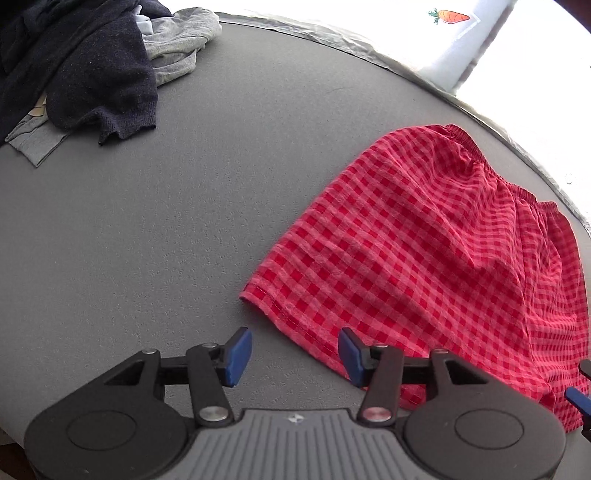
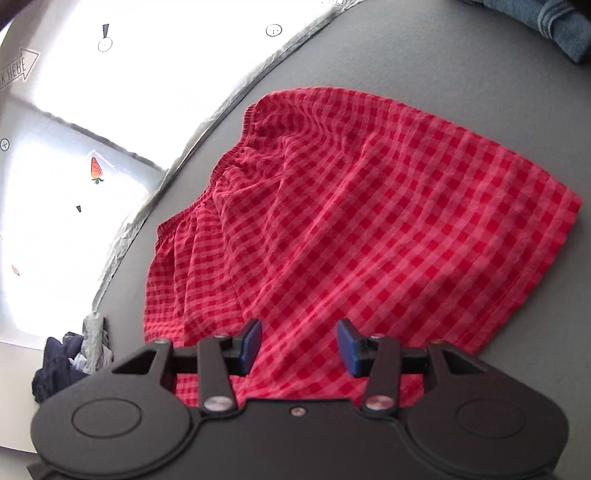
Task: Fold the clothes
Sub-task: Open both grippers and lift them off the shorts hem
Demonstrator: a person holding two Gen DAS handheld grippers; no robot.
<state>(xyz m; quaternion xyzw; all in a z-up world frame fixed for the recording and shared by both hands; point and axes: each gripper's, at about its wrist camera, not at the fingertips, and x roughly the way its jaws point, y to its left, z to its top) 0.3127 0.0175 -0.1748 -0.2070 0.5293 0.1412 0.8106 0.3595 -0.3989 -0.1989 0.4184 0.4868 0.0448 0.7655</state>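
Observation:
Red-and-pink checked shorts (image 1: 424,258) lie on the grey table (image 1: 166,221), elastic waistband towards the far edge, hem towards me. My left gripper (image 1: 295,354) is open and empty, just above the table at the hem's near left corner. In the right wrist view the same shorts (image 2: 369,221) fill the middle. My right gripper (image 2: 299,345) is open and empty, hovering over the near part of the cloth. A blue tip of the right gripper (image 1: 578,400) shows at the right edge of the left wrist view.
A pile of dark navy (image 1: 85,74) and grey clothes (image 1: 177,44) lies at the far left of the table; it also shows in the right wrist view (image 2: 74,354). A blue garment (image 2: 546,22) lies at the far right. The table's silver-taped edge (image 2: 207,122) runs behind the shorts.

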